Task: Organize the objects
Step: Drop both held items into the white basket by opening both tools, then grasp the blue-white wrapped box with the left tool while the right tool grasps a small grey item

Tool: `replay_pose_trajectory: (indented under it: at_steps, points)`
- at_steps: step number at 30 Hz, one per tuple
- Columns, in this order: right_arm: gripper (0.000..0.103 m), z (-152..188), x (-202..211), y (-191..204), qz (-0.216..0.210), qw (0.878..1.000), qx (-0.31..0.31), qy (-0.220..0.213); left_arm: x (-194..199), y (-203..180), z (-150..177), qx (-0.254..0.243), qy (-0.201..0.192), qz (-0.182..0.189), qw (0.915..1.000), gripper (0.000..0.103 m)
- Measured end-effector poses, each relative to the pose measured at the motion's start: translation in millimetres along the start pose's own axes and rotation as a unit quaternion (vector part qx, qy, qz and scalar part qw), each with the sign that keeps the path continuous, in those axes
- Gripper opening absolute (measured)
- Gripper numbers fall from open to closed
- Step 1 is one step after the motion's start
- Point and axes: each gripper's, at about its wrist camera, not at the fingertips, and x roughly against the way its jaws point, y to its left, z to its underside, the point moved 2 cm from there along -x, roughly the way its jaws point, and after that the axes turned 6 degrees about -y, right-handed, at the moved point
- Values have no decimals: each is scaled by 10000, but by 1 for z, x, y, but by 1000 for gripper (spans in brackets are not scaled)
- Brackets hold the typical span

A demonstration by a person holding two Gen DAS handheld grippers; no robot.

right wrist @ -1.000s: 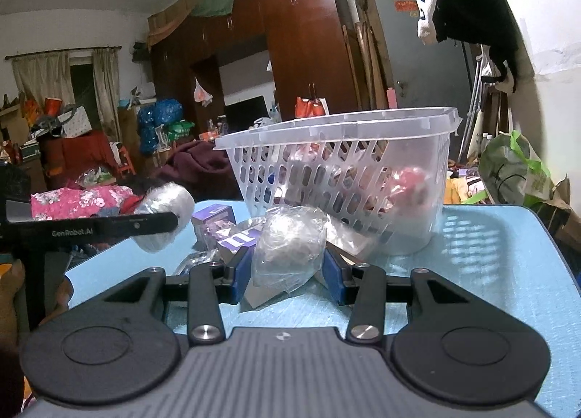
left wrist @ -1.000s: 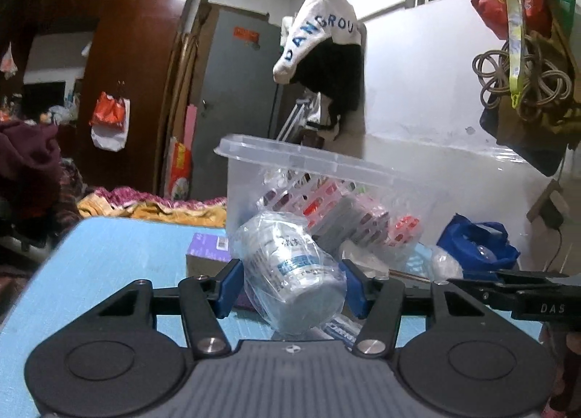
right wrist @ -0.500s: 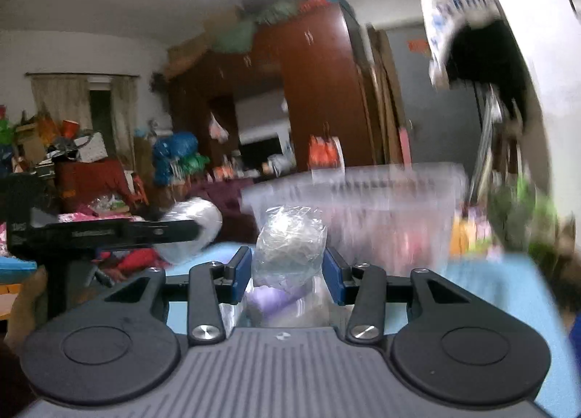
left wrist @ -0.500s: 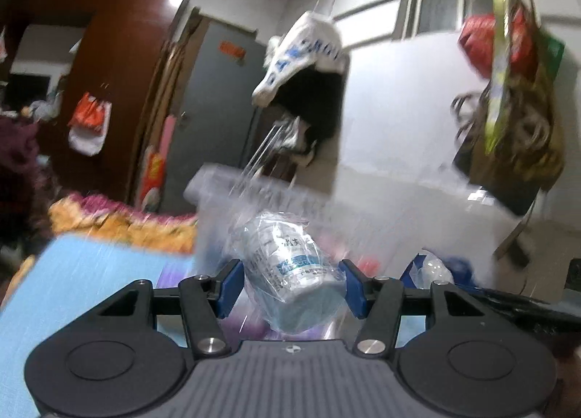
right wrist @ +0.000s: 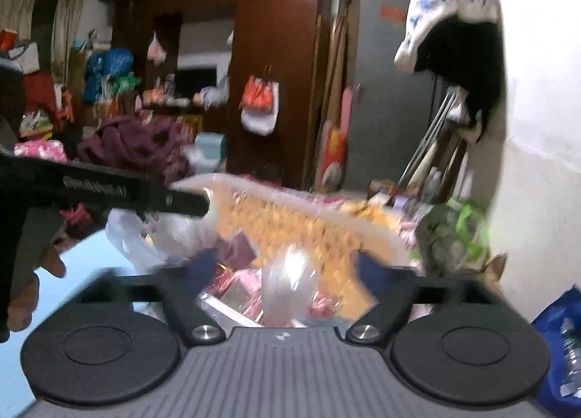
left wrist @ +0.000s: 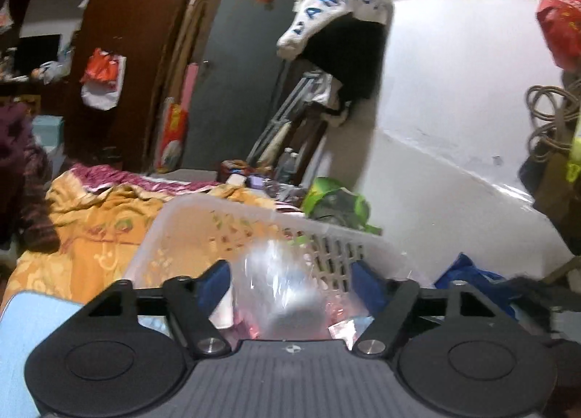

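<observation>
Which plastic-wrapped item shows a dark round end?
The wrapped item at the left claw, over the basket; the bundle at the right claw looks entirely pale.

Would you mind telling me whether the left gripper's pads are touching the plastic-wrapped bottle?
Apart. In the left wrist view, the left gripper is spread wide, with basket wall visible between each blue pad and the plastic-wrapped bottle.

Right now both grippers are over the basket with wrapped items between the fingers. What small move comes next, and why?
Probably draw both grippers back from the basket. The left gripper and right gripper have jaws spread wide, and each plastic-wrapped item sits loose between them over the basket's contents, apparently released. Motion blur leaves that uncertain.
</observation>
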Motion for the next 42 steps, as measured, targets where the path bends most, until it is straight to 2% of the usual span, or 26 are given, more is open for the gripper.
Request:
replay_pose_trajectory:
  at_steps: [3,6,7,10,11,13,18,20,21,23,27,29,30,31,34,39,42]
  points:
    - [103,14,50,-5,-358,9974,-301,-545,33,4,12,30,-168,119,9998,83]
    - [103,49,80,-5,-655,9941,-638,-583,75,1,35,-205,-258,208,9992,91]
    - [103,62,77,-5,-656,9946,-686,-418,84,-1,46,-335,-205,184,9991,93]
    - [100,105,50,2,-708,9943,-629,480,98,2,89,-632,246,41,9977,94]
    - [91,116,41,5,-733,9932,-580,689,99,4,103,-701,424,21,9966,94]
    - [80,129,28,11,-731,9909,-539,996,101,9,121,-734,583,-5,9956,94]
    - [73,129,10,18,-783,9884,-496,1202,91,17,140,-679,863,-48,9939,94]
    - [55,130,8,19,-800,9882,-449,1231,85,14,144,-764,1005,-47,9920,94]
    - [50,131,9,18,-836,9871,-473,1282,81,14,147,-812,1072,-59,9909,94]
    - [31,131,16,15,-858,9878,-563,1174,79,10,149,-948,1080,-111,9896,94]
    - [26,129,25,12,-930,9896,-653,877,76,3,153,-1023,1120,-144,9883,93]
    - [23,128,32,12,-909,9909,-698,711,74,-1,153,-1170,1140,-271,9862,88]
    - [22,127,34,12,-886,9917,-706,607,75,-2,154,-1246,1119,-362,9852,78]
    - [21,126,36,14,-864,9925,-695,520,77,-3,154,-1307,1070,-465,9845,73]
    - [20,123,38,17,-742,9945,-653,341,85,5,151,-1015,840,-325,9907,71]
    - [18,121,41,16,-706,9947,-733,112,102,18,146,-593,206,232,9978,70]
    - [17,121,41,15,-664,9947,-785,45,110,15,145,-665,-170,184,9975,70]
